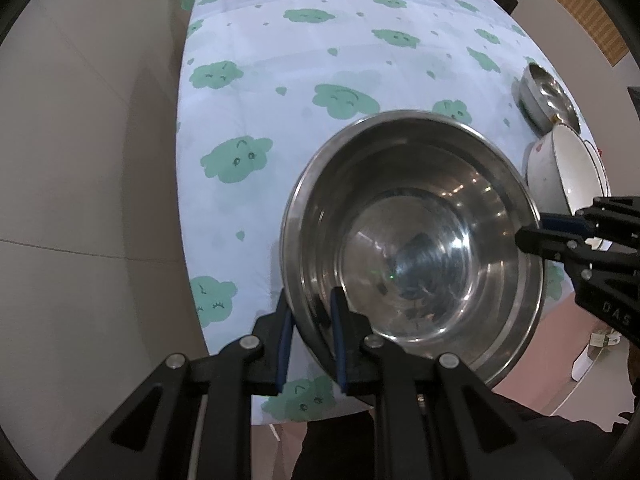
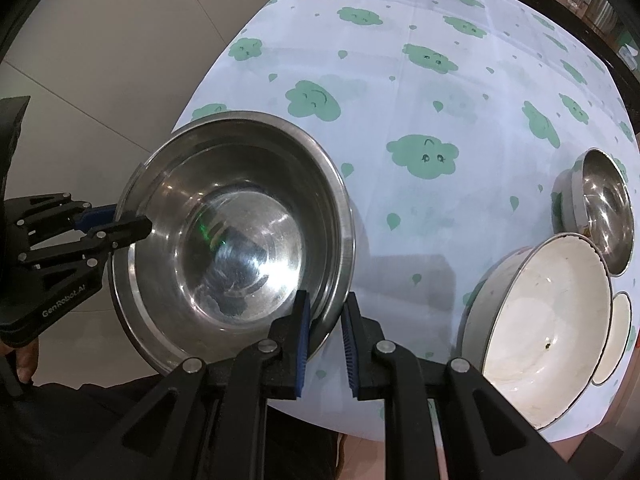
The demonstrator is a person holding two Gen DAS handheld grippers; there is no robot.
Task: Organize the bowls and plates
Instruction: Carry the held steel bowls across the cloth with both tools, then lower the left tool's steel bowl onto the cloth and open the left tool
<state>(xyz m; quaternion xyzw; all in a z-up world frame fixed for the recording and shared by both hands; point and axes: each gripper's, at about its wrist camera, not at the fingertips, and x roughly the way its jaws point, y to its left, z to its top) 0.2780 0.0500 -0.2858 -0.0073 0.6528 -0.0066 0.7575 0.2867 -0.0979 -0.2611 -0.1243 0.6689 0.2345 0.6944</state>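
Left wrist view: left claw [image 1: 310,322] pinches the near rim of the steel bowl [image 1: 412,248] at lower centre, above the cloud-print surface [image 1: 320,48]; right claw [image 1: 538,236] grips the bowl's rim at right edge; a small steel bowl [image 1: 548,98] and white bowl [image 1: 568,172] sit at right. Right wrist view: right claw [image 2: 326,320] pinches the steel bowl [image 2: 236,236] rim at lower centre, left claw [image 2: 128,222] clamps the opposite rim at left; white bowl [image 2: 540,320] lower right, touching small steel bowl [image 2: 604,208] above it.
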